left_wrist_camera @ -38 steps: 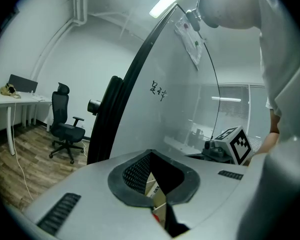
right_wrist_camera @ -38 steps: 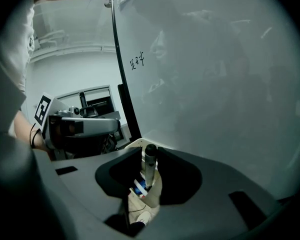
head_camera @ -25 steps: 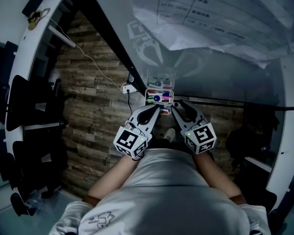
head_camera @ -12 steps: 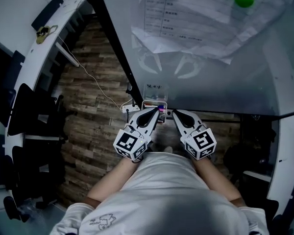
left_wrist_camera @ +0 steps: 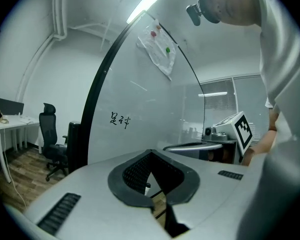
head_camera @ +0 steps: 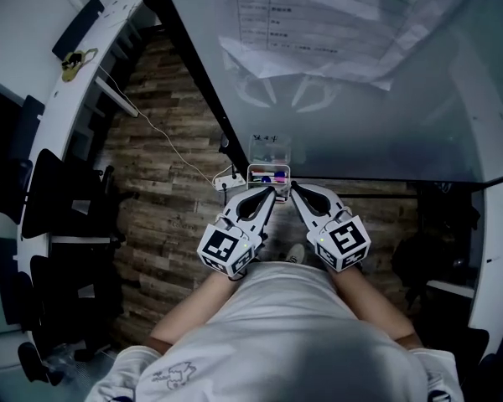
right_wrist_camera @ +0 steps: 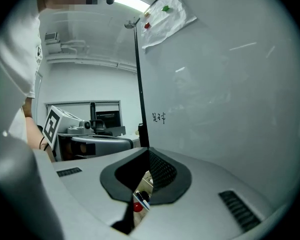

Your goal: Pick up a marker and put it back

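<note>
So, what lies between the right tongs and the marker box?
Nothing. In the head view the right tongs, just closed and empty, end right beside the marker box, and the short stretch between them is bare.

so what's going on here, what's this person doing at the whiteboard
A person stands at a whiteboard with a gripper in each hand. The left gripper and the right gripper both point at the small marker tray on the board's lower edge. The right gripper's jaws have just closed. Both pairs are together with nothing between them, so no marker is held and the markers lie in the tray.
</note>
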Demonstrator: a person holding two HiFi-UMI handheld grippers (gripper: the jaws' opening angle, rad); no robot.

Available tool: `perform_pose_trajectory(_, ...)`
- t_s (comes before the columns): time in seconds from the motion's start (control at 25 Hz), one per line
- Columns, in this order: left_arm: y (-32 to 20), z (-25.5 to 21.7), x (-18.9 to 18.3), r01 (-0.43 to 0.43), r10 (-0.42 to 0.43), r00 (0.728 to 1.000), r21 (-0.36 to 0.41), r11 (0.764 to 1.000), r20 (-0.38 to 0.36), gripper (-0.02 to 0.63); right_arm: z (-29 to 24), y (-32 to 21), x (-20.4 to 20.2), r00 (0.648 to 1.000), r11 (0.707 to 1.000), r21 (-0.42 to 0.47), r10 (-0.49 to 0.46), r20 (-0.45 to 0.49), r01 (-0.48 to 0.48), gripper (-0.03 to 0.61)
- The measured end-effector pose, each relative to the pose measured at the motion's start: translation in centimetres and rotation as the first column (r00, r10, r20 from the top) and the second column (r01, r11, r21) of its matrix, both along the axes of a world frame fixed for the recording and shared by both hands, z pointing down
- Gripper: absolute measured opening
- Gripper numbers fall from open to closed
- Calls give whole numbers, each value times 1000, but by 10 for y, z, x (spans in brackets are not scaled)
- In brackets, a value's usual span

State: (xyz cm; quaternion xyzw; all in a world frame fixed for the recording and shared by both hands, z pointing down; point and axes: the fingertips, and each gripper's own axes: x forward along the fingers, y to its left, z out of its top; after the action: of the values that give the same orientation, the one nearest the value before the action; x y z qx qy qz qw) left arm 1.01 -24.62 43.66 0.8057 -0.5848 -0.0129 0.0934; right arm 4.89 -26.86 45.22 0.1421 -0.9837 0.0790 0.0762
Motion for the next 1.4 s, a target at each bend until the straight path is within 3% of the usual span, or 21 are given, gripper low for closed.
perform_pose_trajectory(0.44,47,-39,-13,-161,157,987,90,983,43,5,-37,49,-8,992,987,95,129,15,-130,9)
perform_pose_trajectory(0.96,123,-53,-48,-259,261,965,118,959,-3,5,-48,126,-9,947,949,24,310,90,-313,9)
perform_pose_trajectory(1.4,181,-56,-30,-314,319,948,134,940,-15,5,-51,173,19,920,923,36,379,99,-384,9)
